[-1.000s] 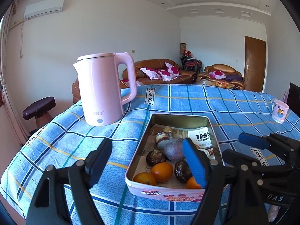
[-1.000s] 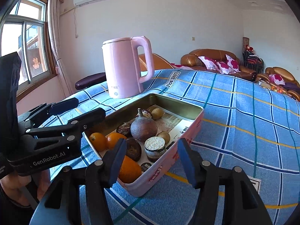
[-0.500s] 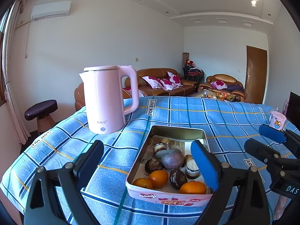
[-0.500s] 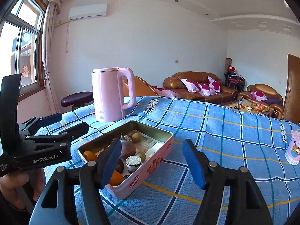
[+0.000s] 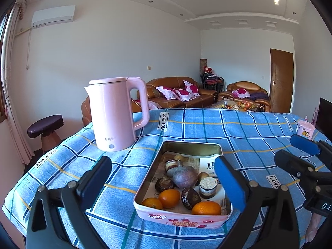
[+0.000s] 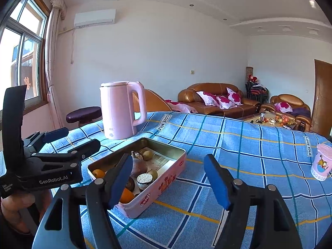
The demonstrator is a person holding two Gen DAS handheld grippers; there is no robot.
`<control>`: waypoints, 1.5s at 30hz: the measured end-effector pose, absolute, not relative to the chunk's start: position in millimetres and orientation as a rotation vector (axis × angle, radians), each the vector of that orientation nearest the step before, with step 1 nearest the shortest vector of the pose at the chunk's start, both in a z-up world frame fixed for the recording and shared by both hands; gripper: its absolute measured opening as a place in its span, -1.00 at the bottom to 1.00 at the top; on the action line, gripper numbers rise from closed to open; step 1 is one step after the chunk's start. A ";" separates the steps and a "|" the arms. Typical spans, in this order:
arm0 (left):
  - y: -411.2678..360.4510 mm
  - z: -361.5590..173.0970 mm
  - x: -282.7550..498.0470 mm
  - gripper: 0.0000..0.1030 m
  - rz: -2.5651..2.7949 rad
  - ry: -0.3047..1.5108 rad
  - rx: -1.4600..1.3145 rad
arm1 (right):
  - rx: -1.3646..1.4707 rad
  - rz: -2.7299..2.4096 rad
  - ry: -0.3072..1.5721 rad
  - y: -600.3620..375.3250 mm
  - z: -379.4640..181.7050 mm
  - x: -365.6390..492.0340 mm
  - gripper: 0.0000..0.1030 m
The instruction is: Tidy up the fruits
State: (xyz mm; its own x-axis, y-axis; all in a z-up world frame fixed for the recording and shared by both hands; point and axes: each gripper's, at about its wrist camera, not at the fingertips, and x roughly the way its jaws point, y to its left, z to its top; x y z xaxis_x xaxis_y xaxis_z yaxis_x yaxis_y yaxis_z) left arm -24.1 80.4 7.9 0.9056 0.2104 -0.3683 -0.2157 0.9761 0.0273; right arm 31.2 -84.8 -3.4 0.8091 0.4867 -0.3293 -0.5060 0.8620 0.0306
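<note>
Now pulled back and raised: worktop [image 5: 238,128] fills far more of both frames than a second ago, with tin [image 5: 180,217] shrunk to lower centre of the left view and lower left of the right view. Left tongs [image 5: 162,178] and right tongs [image 6: 168,178] both spread wide, holding nothing, hovering clear of the tin. Fruits [image 5: 184,178] all lying inside the tin: oranges [image 5: 169,198] at the near end, dark ones mid-tray. Probably a retreat after a completed placement.
</note>
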 end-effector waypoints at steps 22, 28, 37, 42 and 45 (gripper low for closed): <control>71.2 8.3 -26.4 1.00 0.199 0.386 0.004 | -0.013 0.509 0.312 -102.2 -1.6 26.8 0.44; 67.4 9.8 -28.3 1.00 0.192 0.380 0.005 | -0.004 0.501 0.307 -106.8 -0.4 26.5 0.44; 61.1 15.3 -32.2 1.00 0.167 0.363 0.007 | 0.004 0.490 0.288 -113.4 4.1 22.7 0.44; 59.9 13.6 -28.9 1.00 0.164 0.380 0.003 | 0.005 0.484 0.277 -116.7 6.1 20.3 0.44; 60.5 11.9 -27.0 1.00 0.166 0.389 -0.002 | 0.006 0.484 0.275 -117.8 6.1 20.0 0.44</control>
State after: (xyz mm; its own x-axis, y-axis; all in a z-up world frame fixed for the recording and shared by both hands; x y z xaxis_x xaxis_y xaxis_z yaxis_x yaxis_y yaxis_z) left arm -27.0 60.5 11.9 0.9120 0.1608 -0.3773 -0.1617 0.9864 0.0296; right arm 20.0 -117.8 6.1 0.8492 0.4600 -0.2593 -0.4583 0.8860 0.0707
